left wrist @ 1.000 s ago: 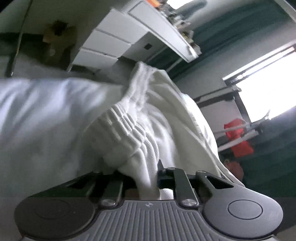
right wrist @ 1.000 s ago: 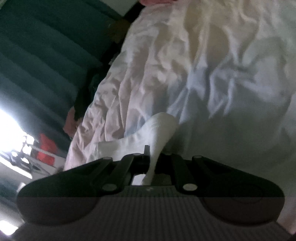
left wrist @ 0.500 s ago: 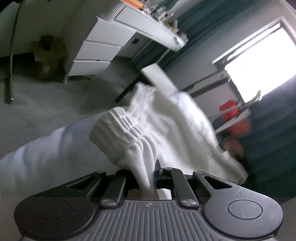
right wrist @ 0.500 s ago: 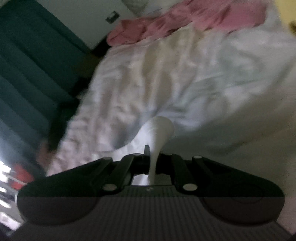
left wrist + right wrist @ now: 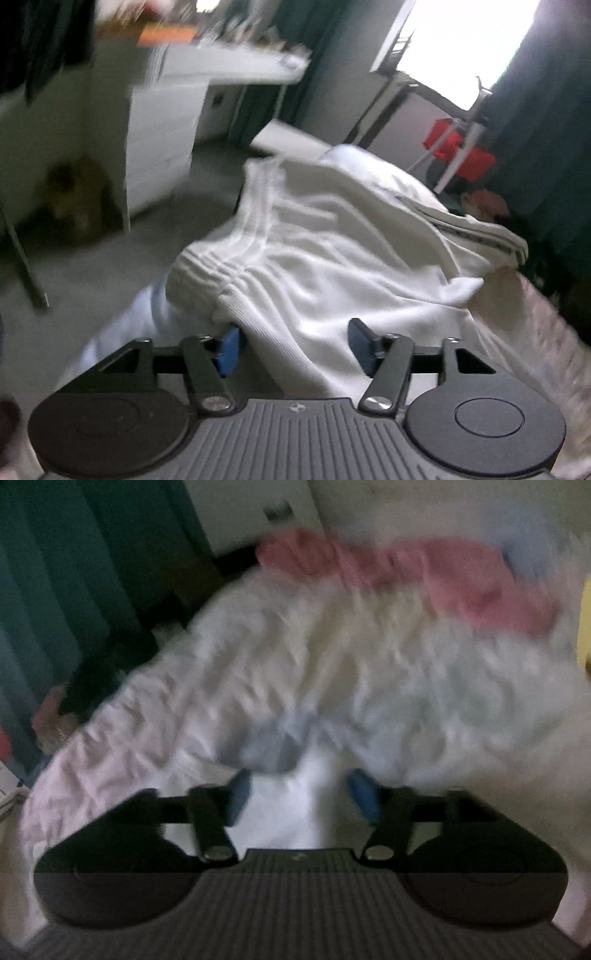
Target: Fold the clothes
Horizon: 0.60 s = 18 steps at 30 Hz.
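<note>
Both tools, left point(image 5: 293, 341) and right point(image 5: 301, 794), gape wide, gripping nothing; white garment point(image 5: 332, 251) looks soft, limp: regrip at ribbed waistband.

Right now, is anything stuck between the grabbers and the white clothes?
Nothing visible is in the way. The white garment lies right between the blue pads of the open left gripper. In the blurry right wrist view, white cloth also lies between the pads of the open right gripper, over the rumpled bed sheet.

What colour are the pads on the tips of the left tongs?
Blue, seen best in the left wrist view: the pads flank the white ribbed knit garment.
</note>
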Tool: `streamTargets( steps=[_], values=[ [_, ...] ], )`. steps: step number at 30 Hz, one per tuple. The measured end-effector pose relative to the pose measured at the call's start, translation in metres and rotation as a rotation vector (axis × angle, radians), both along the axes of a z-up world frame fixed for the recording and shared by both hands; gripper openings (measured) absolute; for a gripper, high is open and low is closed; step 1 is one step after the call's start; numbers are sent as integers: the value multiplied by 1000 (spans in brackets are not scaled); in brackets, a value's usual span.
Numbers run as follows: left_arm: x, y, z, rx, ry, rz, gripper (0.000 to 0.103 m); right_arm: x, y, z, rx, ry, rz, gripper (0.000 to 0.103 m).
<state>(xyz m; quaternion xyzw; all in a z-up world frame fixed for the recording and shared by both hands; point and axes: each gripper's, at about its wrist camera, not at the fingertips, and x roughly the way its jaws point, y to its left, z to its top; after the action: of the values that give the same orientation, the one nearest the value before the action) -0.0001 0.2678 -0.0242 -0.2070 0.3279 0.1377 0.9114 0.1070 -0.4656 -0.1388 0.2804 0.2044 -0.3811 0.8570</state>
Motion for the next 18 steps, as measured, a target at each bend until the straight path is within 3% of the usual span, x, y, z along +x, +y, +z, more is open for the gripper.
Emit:
streamTargets(
  steps=[3,8,13,18],
  values=[
    [2,-34,23,133,-48,-52,71,-2,25,25,-95,-83,95,73],
    [31,-108,55,229,-177,-212,82,-1,79,53,-143,-173,315,73],
    [122,-195,51,294,-167,-416,86,6,130,53,-98,-205,503,73],
    [236,-280,25,392,-122,-548,90,25,168,36,-109,-147,605,73]
  ],
)
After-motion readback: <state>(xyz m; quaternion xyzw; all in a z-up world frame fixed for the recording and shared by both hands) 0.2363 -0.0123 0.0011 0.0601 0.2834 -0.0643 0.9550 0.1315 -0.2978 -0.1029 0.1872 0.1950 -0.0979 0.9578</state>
